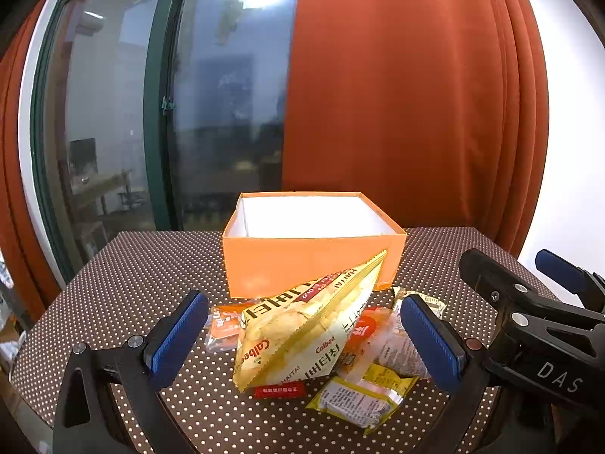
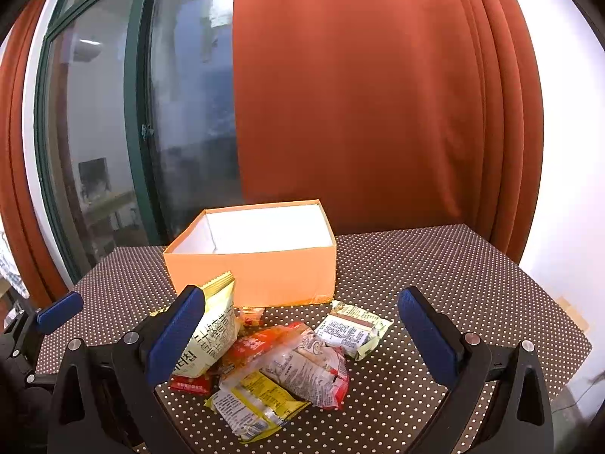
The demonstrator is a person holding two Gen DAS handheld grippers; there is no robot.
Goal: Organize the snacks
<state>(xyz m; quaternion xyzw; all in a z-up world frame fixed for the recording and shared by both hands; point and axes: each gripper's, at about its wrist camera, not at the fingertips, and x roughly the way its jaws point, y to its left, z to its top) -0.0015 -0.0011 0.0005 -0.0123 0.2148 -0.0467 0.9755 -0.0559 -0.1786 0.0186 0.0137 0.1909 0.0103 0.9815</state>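
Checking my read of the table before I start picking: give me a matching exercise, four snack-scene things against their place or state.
Things:
1. orange box
2. large yellow chip bag
3. small red packet
4. left gripper

Places or states:
A. partly tucked under the near edge of the chip bag
B. open, fingers either side of the pile
C. behind the pile, white inside, no snack seen in it
D. on top of the pile, one corner up against the box front

Pairs: 1-C, 2-D, 3-A, 4-B

Snack packets [image 2: 280, 363] heaped on table [image 2: 453, 283], before open box [image 2: 253, 272].
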